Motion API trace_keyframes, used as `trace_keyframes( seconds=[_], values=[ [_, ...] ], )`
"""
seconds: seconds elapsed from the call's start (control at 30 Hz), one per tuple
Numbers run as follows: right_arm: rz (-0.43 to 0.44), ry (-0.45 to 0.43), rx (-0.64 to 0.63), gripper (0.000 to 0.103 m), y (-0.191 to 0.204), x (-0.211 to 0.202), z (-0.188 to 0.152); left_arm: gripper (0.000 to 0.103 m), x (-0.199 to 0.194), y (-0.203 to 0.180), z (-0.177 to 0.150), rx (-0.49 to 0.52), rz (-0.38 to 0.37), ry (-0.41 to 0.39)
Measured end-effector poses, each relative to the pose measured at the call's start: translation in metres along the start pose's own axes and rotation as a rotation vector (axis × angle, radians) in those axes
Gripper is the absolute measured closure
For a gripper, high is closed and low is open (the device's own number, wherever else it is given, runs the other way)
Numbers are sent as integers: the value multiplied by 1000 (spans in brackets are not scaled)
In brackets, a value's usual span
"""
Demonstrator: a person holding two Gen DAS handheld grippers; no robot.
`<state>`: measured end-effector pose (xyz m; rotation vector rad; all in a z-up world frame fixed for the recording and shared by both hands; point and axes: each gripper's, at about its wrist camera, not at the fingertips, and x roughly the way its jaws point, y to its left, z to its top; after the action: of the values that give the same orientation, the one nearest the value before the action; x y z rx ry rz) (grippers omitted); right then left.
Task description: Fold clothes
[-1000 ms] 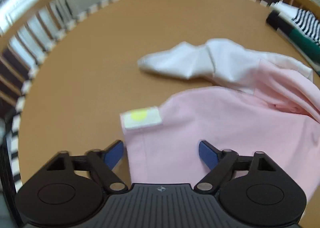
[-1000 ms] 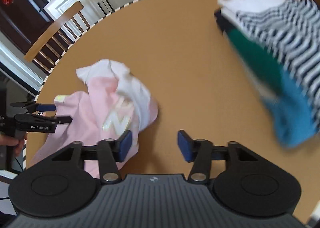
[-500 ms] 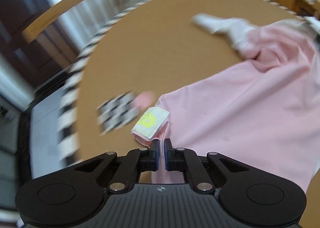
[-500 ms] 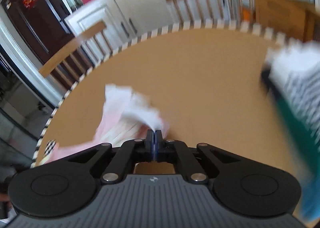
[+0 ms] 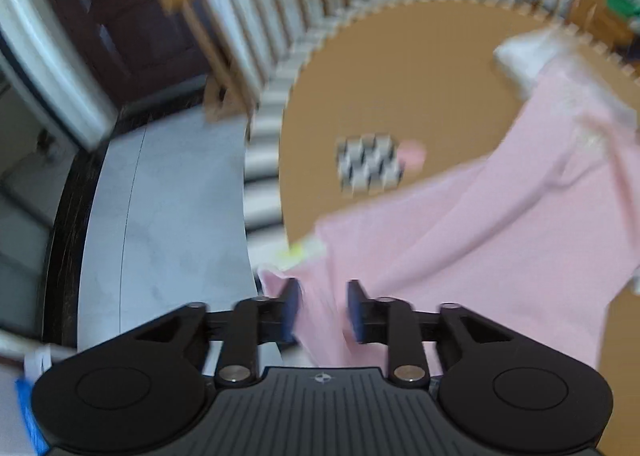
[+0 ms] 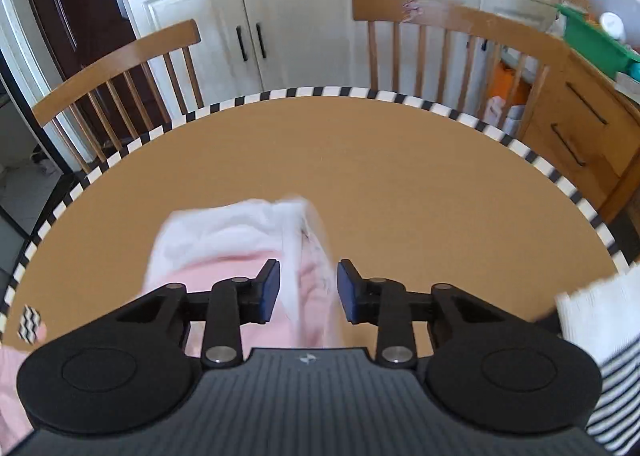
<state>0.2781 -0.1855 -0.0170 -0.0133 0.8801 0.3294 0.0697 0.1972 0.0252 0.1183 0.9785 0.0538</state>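
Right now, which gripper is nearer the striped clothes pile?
Right. The striped pile lies just beside the right gripper; the left gripper is at the pink shirt's far corner, pile out of view.

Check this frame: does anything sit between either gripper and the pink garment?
Nothing visible does. The pink garment already runs between the parted fingers of the left gripper, and its pink-and-white end lies between those of the right gripper. The checkered marker sits off to the side on the table.

Hand-held gripper point(image 5: 320, 310) parted, seemingly straddling pink garment point(image 5: 480, 232)
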Motion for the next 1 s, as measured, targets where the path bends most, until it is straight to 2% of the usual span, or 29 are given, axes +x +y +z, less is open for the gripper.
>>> trace_keyframes(
  seconds=[0.07, 0.1, 0.13, 0.2, 0.27, 0.3, 0.33, 0.4, 0.5, 0.57, 0.63, 0.73, 0.83, 0.87, 0.9, 0.93, 0.97, 1.0],
  values=[
    [-27, -39, -15, 69, -10, -15, -28, 54, -15, 1, 25, 64, -49, -134],
    [-40, -44, -6, 67, -15, -19, -41, 47, -15, -4, 42, 105, -85, -186],
    [-40, -37, 6, 68, -18, -21, -52, 44, -10, -13, 60, 150, -120, -221],
    [-34, -28, 35, 68, -15, -23, -69, 43, 8, -36, 96, 248, -178, -268],
    [-49, -25, 64, 66, -8, -24, -80, 43, 42, -68, 130, 356, -235, -287],
    [-67, -29, 78, 59, -2, -23, -85, 43, 59, -86, 144, 399, -269, -288],
    [-82, -32, 89, 51, 2, -21, -88, 43, 74, -101, 155, 431, -309, -284],
    [-79, -26, 115, 47, 8, -13, -92, 42, 108, -123, 180, 473, -399, -261],
    [-25, 6, 155, 49, 9, 1, -97, 38, 165, -147, 210, 479, -457, -219],
    [-56, 26, 175, 50, 5, 6, -98, 38, 209, -158, 227, 466, -476, -165],
    [-37, 16, 223, 50, -3, 5, -100, 38, 245, -162, 237, 447, -492, -111],
    [-6, 27, 295, 56, -17, 5, -104, 40, 272, -166, 239, 441, -532, -18],
    [4, 59, 305, 63, -19, 13, -108, 42, 289, -172, 240, 451, -567, -27],
    [11, 53, 296, 63, -17, 14, -108, 47, 289, -173, 237, 453, -576, -31],
    [19, 50, 284, 64, -13, 16, -108, 62, 287, -175, 233, 470, -581, -37],
    [25, 48, 270, 71, -10, 18, -106, 75, 285, -178, 228, 499, -577, -43],
    [31, 50, 258, 81, -7, 21, -104, 100, 280, -179, 223, 521, -570, -41],
    [33, 53, 254, 103, -5, 22, -103, 100, 277, -178, 218, 521, -573, -31]
  ],
)
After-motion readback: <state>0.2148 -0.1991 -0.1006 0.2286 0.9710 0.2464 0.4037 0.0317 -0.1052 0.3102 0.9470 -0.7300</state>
